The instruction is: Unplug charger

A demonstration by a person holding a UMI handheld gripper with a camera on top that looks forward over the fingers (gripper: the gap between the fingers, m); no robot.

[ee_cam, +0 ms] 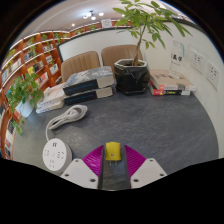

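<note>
My gripper (113, 156) holds a small yellow charger (113, 151) between its magenta pads (96, 157), with both fingers pressed on it. The charger's metal prongs point down and hang free above the grey table (150, 125). A round white power strip (55, 152) sits on the table just left of my left finger, apart from the charger. Its white cable (65, 118) loops away toward the far left.
A potted plant in a black pot (131, 76) stands at the back centre. Stacked boxes and books (85, 87) lie to its left, and a small stack (169, 87) to its right. Chairs, bookshelves (35, 55) and a leafy plant (22, 92) line the far side.
</note>
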